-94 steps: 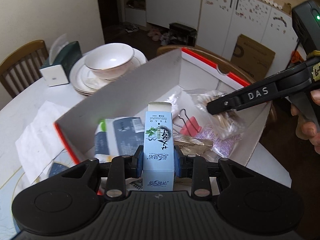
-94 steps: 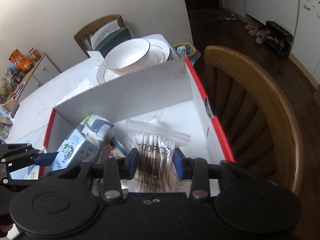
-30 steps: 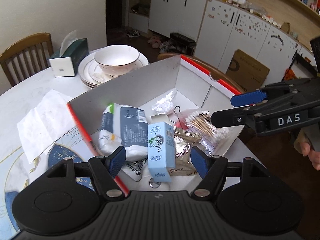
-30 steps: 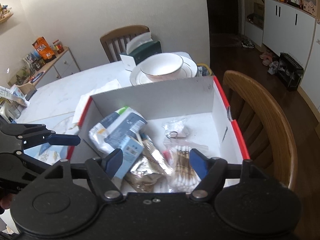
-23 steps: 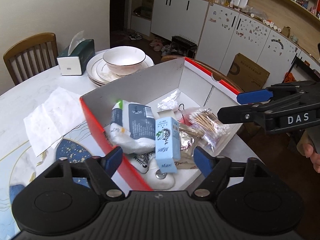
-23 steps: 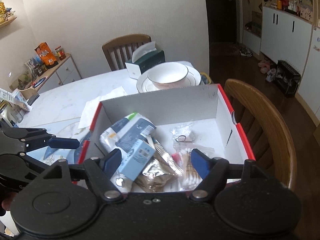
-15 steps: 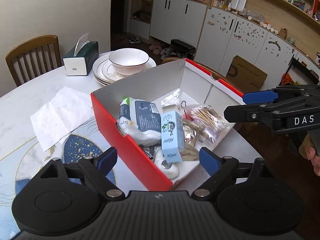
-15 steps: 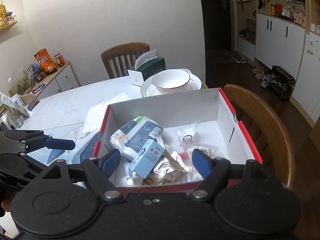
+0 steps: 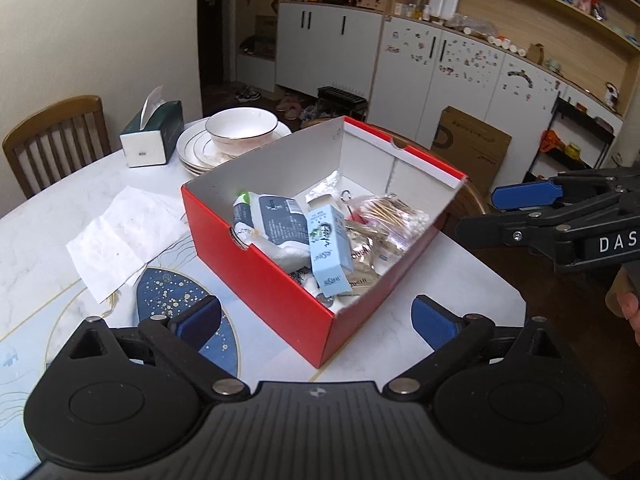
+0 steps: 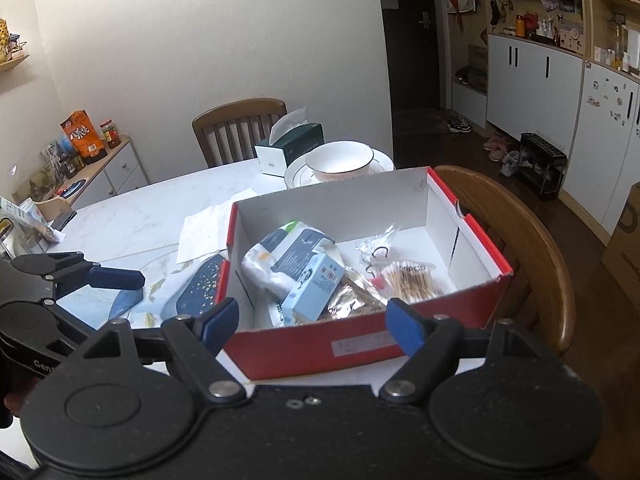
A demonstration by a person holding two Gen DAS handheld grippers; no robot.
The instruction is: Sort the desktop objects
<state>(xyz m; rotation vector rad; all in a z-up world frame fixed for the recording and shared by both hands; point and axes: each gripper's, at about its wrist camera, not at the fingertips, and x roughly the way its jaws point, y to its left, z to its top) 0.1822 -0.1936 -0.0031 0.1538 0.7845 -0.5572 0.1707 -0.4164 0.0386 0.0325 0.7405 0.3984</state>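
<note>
A red cardboard box (image 9: 256, 276) (image 10: 360, 348) with white inner walls stands on the marble table. Inside lie a light blue carton (image 9: 330, 250) (image 10: 314, 286), a white and dark blue pouch (image 9: 272, 226) (image 10: 292, 256), a bag of cotton swabs (image 9: 394, 216) (image 10: 408, 278), a foil packet (image 10: 354, 298) and a small clear bag (image 10: 376, 250). My left gripper (image 9: 316, 318) is open and empty, above the box's near corner. My right gripper (image 10: 312, 322) is open and empty, above the box's near wall. The right gripper also shows in the left wrist view (image 9: 520, 212).
A bowl on stacked plates (image 9: 240, 130) (image 10: 340, 164) and a green tissue box (image 9: 154, 134) (image 10: 290, 150) stand behind the box. A white paper napkin (image 9: 124, 236) lies left of it. Wooden chairs stand at the far side (image 10: 240, 128) and right edge (image 10: 524, 240).
Both grippers let go of their items, the blue carton and the swab bag, which now lie in the box. Both opened and drew back and up from the box.
</note>
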